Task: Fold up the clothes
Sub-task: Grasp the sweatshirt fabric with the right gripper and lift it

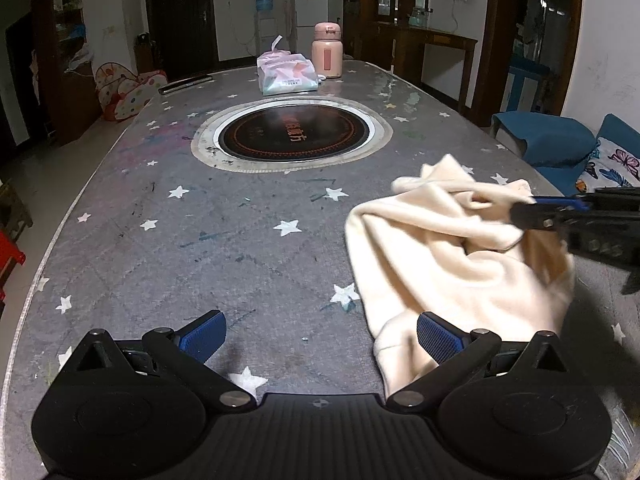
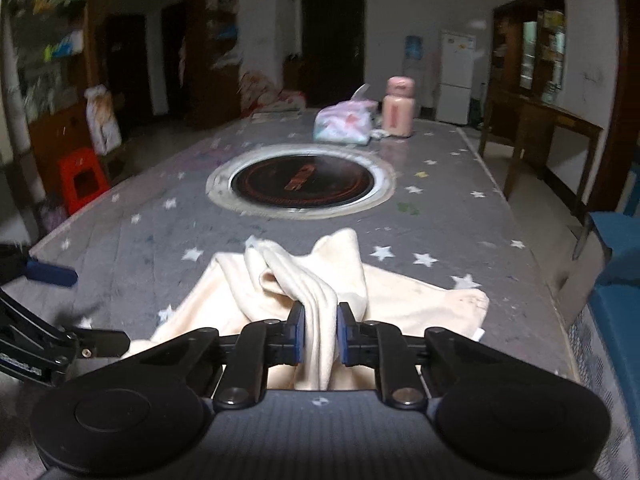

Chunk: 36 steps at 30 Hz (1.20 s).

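A crumpled cream garment [image 1: 452, 264] lies on the right part of the grey star-patterned table [image 1: 200, 240]. In the right wrist view my right gripper [image 2: 320, 320] is shut on a raised fold of the garment [image 2: 288, 280], with both blue pads pressed against the cloth. The left wrist view shows that gripper [image 1: 532, 208] coming in from the right edge, lifting the fold. My left gripper [image 1: 320, 330] stands open low over the table, nothing between its fingers. Its right finger sits at the garment's near left edge. One of its blue pads [image 2: 52, 272] shows at the left of the right wrist view.
A round black cooktop [image 1: 292, 132] is set into the table's middle. Beyond it stand a pink flask [image 1: 327, 56] and a plastic-wrapped pack [image 1: 287, 74], with a dark bar [image 1: 185, 83] at the far left edge. Blue seating [image 1: 556, 140] borders the right side; a red stool [image 2: 82, 178] stands left.
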{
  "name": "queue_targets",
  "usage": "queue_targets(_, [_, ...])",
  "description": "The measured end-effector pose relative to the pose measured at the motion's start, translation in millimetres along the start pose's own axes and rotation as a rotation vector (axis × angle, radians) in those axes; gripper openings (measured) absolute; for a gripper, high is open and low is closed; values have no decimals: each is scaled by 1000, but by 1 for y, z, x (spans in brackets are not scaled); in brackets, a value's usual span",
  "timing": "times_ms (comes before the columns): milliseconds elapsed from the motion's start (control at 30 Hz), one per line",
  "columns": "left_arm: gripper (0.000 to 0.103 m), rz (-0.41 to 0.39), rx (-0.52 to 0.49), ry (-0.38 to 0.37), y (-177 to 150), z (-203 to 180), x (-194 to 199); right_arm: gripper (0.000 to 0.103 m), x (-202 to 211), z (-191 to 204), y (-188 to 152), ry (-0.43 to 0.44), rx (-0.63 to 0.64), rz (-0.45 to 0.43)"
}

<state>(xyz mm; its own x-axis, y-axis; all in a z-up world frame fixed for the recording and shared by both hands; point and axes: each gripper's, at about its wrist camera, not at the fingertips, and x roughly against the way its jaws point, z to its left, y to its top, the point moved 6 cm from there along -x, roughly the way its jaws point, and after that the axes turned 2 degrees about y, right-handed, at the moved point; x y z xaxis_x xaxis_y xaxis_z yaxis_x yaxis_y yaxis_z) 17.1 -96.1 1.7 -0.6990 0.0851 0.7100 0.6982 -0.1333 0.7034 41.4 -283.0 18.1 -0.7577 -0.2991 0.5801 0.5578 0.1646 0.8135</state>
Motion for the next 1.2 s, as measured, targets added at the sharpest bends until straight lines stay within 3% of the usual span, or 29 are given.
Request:
queue_targets(233, [103,-2,-29,-1,5,-7,-6,19,9,-17,-3,-48,-57,-2])
queue_targets(400, [102,8,-26,-1,5,-5,-10,20,17,7,7,28,33,-35])
queue_targets(500, [102,10,-25,-5,5,-5,-11,28,7,13,10,2,70,-18])
queue_targets(867, [102,1,-44,-22,10,-12,-14,27,-43,8,32,36,56,72])
queue_targets(933, [102,1,-48,-23,10,-12,-15,23,-53,10,29,41,83,110])
queue_targets(1000, [102,0,-51,-23,11,-12,-15,9,-57,11,28,36,104,116])
queue_targets(1200, [102,3,-58,-25,11,-14,-18,7,-13,-23,45,-11,3,-26])
